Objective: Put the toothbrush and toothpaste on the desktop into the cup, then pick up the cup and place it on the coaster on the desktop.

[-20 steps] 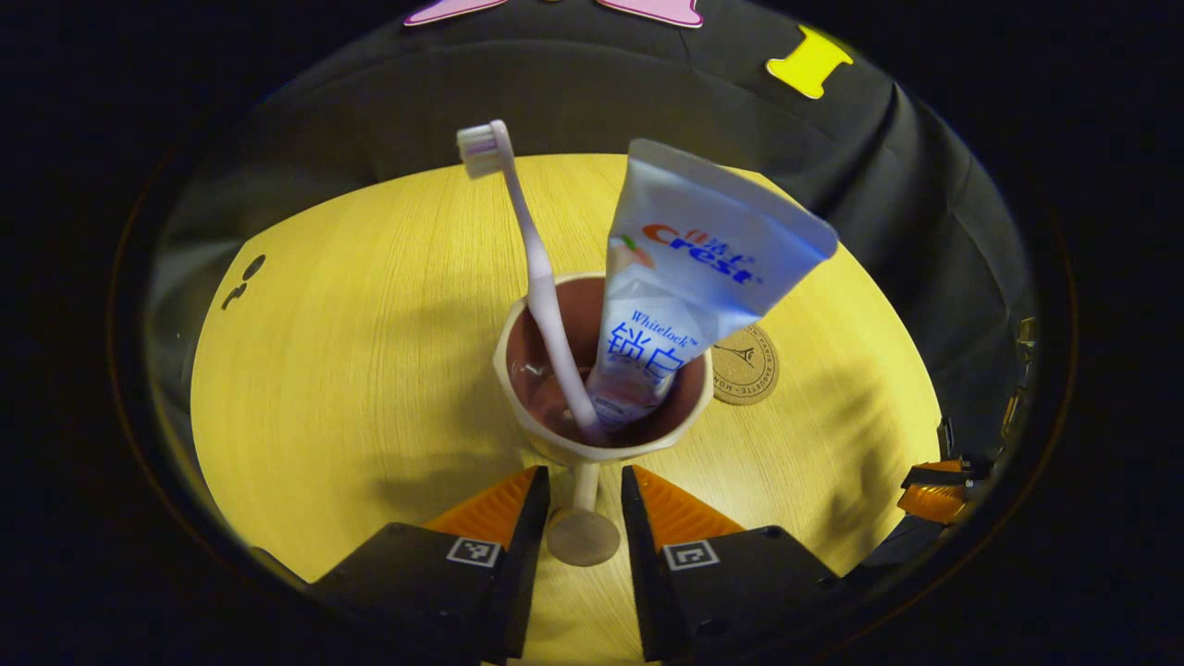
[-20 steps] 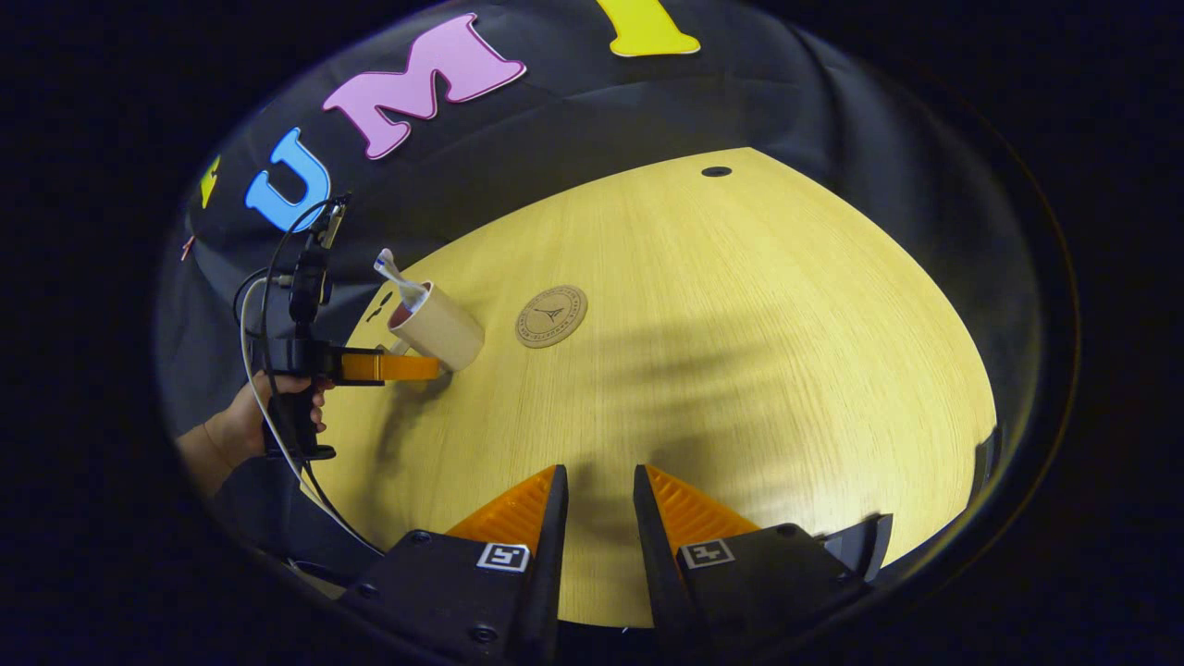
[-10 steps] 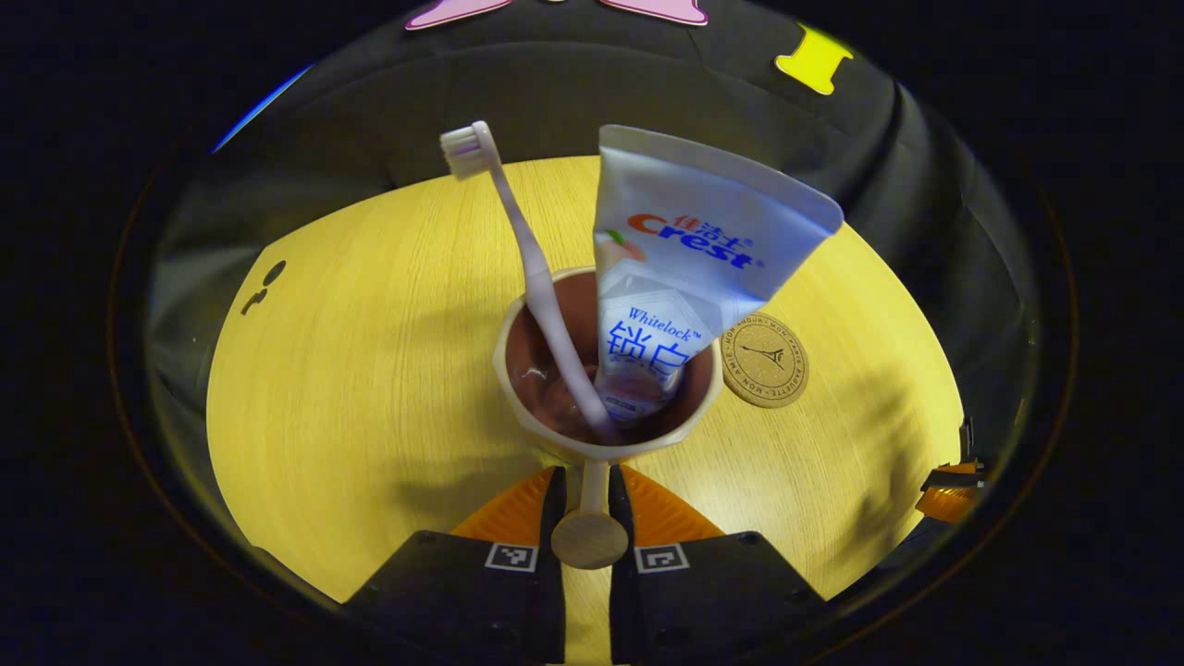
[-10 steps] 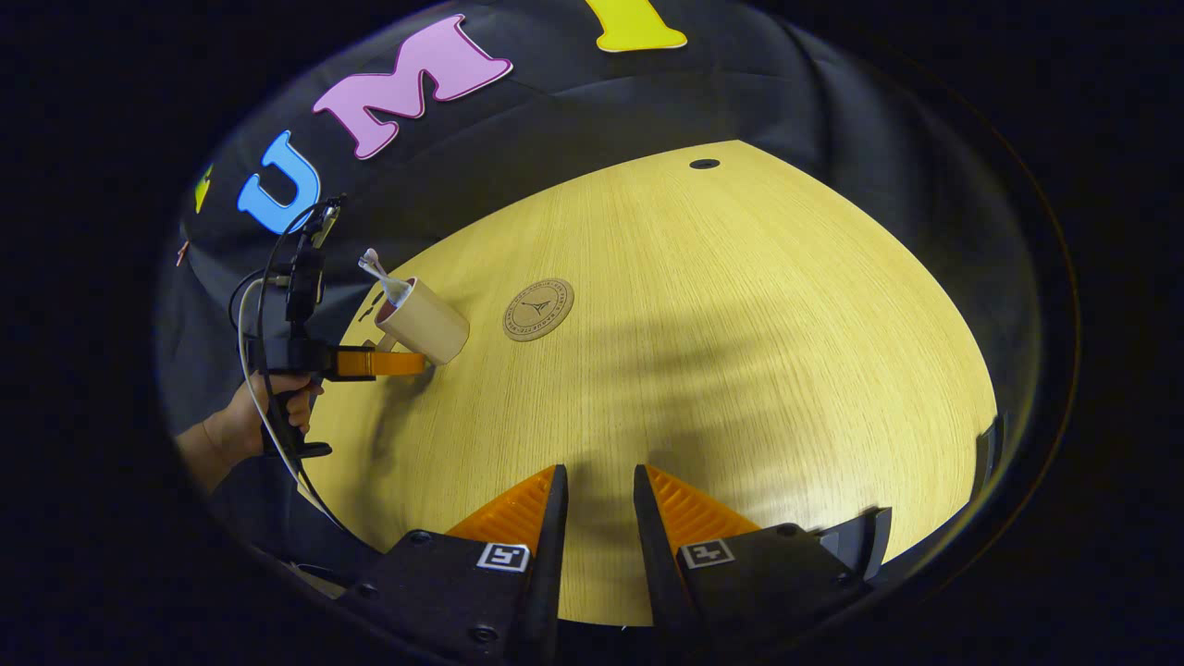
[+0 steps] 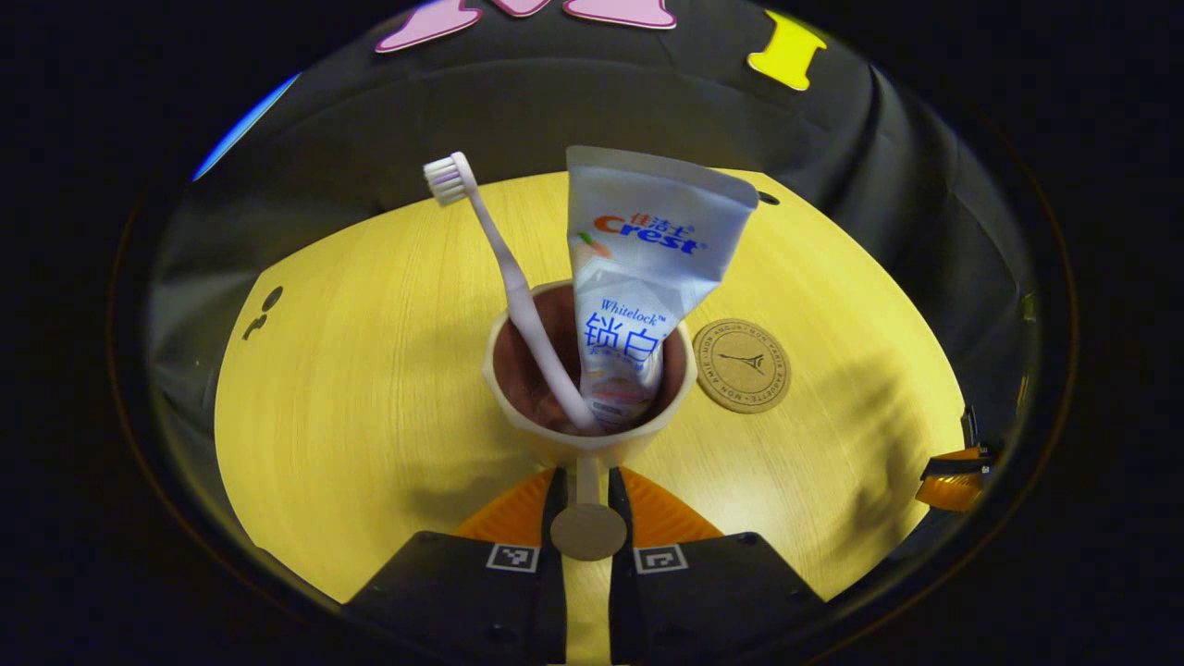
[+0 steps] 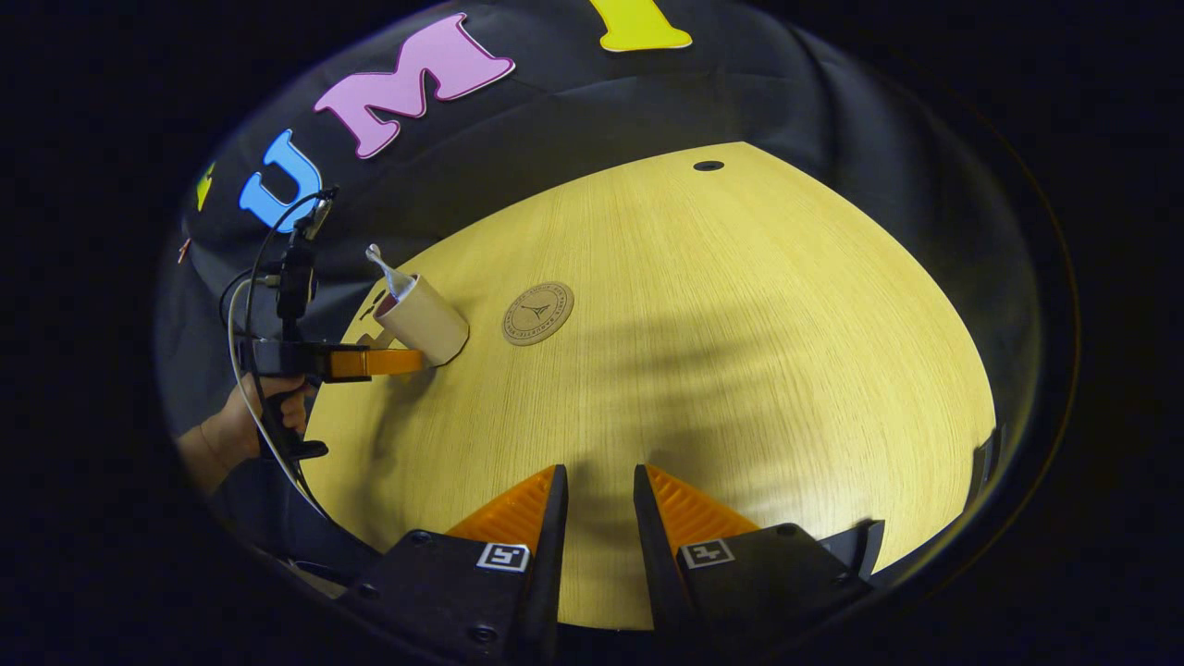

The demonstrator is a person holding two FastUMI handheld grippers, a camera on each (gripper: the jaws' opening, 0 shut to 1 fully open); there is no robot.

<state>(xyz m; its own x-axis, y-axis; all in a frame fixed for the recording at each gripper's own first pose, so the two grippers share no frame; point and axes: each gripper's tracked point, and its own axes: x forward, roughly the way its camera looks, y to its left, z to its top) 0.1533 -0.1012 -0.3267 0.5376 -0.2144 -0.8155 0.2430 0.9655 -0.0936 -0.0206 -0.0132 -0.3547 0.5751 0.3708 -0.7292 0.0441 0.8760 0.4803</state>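
In the left gripper view a beige cup (image 5: 555, 435) with a dark inside stands on the yellow wooden table (image 5: 370, 388). A pale toothbrush (image 5: 504, 277) and a white toothpaste tube (image 5: 647, 268) stand in it. My left gripper (image 5: 585, 486) is shut on the cup's thin handle (image 5: 588, 529). A round cork coaster (image 5: 742, 364) lies just right of the cup. In the right gripper view the cup (image 6: 421, 319) sits far left, held by the left gripper (image 6: 370, 363), with the coaster (image 6: 537, 314) beside it. My right gripper (image 6: 598, 518) is slightly open over bare table, holding nothing.
A hand (image 6: 236, 430) holds the left gripper at the table's left edge, with cables above it. A small dark hole (image 6: 709, 166) marks the far side of the table. Black cloth walls ring the table. Part of the right gripper (image 5: 953, 467) shows at the table's right rim.
My left fingers closed on the cup's handle. The toothpaste tube has swung more upright in the cup. The right gripper has barely moved.
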